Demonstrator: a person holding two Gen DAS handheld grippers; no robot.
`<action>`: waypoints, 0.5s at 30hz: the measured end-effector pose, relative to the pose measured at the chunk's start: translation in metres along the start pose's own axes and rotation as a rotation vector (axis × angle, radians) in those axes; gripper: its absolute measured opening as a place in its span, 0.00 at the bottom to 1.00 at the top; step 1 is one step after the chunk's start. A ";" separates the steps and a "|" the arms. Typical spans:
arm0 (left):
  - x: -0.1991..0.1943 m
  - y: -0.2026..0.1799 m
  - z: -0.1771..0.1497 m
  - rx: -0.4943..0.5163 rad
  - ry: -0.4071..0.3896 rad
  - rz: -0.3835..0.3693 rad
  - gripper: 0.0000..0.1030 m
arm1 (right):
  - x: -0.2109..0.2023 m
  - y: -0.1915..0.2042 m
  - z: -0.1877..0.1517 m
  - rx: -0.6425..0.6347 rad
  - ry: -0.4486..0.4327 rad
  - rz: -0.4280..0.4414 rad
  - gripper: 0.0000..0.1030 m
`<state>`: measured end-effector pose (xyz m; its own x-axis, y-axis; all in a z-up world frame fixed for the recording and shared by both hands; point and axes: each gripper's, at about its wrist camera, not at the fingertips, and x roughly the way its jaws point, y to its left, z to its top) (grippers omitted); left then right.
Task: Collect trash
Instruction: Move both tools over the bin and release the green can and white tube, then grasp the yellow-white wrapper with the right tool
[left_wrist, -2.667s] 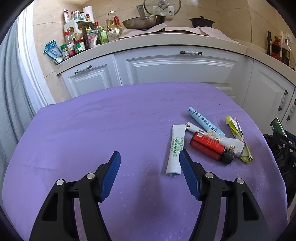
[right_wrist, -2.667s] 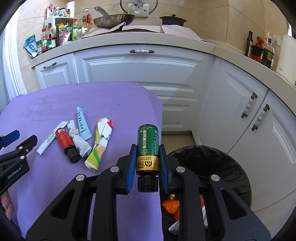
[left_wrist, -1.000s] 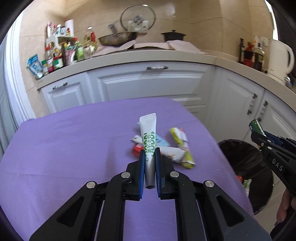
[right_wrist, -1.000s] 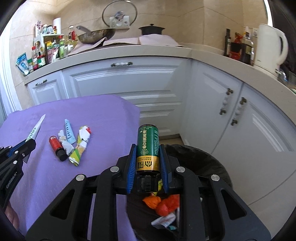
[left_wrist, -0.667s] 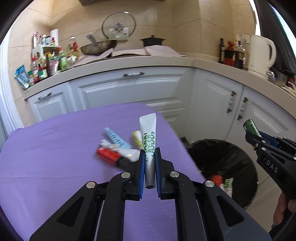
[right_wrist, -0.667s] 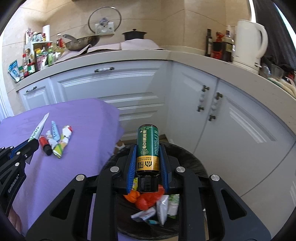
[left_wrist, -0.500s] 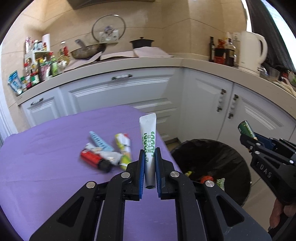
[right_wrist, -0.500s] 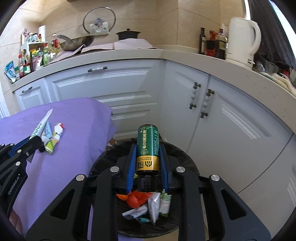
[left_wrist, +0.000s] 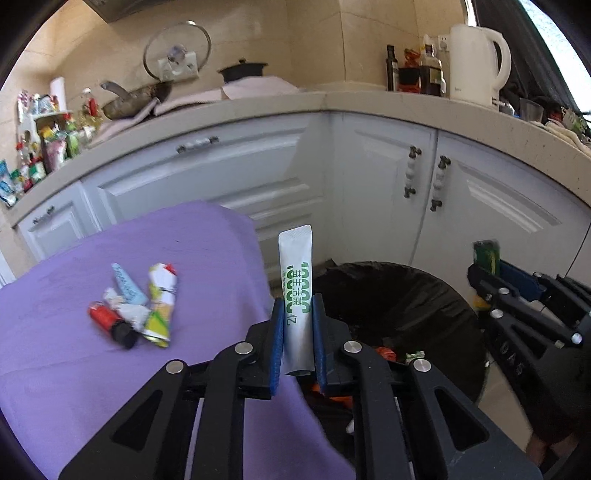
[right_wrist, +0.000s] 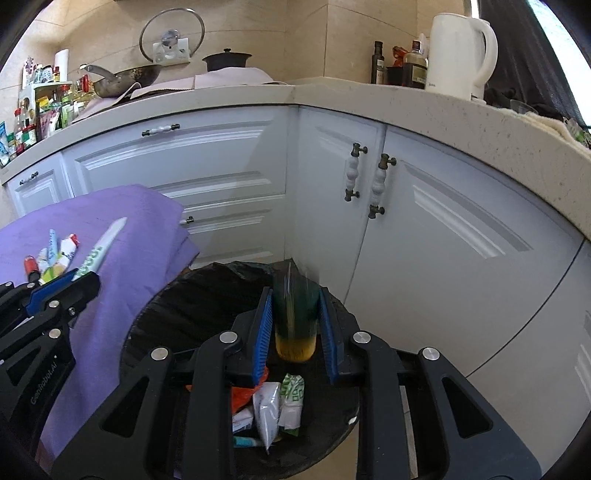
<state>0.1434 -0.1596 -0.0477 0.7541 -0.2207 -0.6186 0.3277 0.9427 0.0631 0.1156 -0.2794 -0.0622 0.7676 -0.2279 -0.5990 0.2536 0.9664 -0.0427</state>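
Both grippers have swung away from the purple table and now sit over the black trash bin (right_wrist: 155, 314), and the right gripper (right_wrist: 295, 325), which was squeezing the green can (right_wrist: 295, 314) a moment ago, has let go. Its blue pads are apart with small gaps beside the can. The can looks blurry and streaky, standing upright, so I think it is dropping straight down into the bin.

Next to it, the left gripper (left_wrist: 298, 343) pinches a white tube with green letters (left_wrist: 295, 295). The tube points up and away, right at the bin's near edge by the purple tablecloth (left_wrist: 207, 258). More tubes and wrappers (left_wrist: 136, 306) wait on the cloth, left of the bin.
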 end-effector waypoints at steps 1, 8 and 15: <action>0.004 -0.004 0.002 0.000 0.011 -0.009 0.16 | 0.004 -0.001 -0.001 -0.002 0.004 -0.011 0.26; 0.014 -0.013 0.003 0.009 0.071 -0.021 0.49 | 0.001 -0.005 -0.001 0.018 -0.005 -0.024 0.40; -0.005 0.003 0.004 -0.036 0.031 0.028 0.49 | -0.013 0.002 0.006 0.026 -0.025 -0.004 0.40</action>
<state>0.1427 -0.1564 -0.0414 0.7443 -0.1869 -0.6411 0.2854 0.9570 0.0524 0.1094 -0.2756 -0.0493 0.7810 -0.2348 -0.5787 0.2717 0.9621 -0.0236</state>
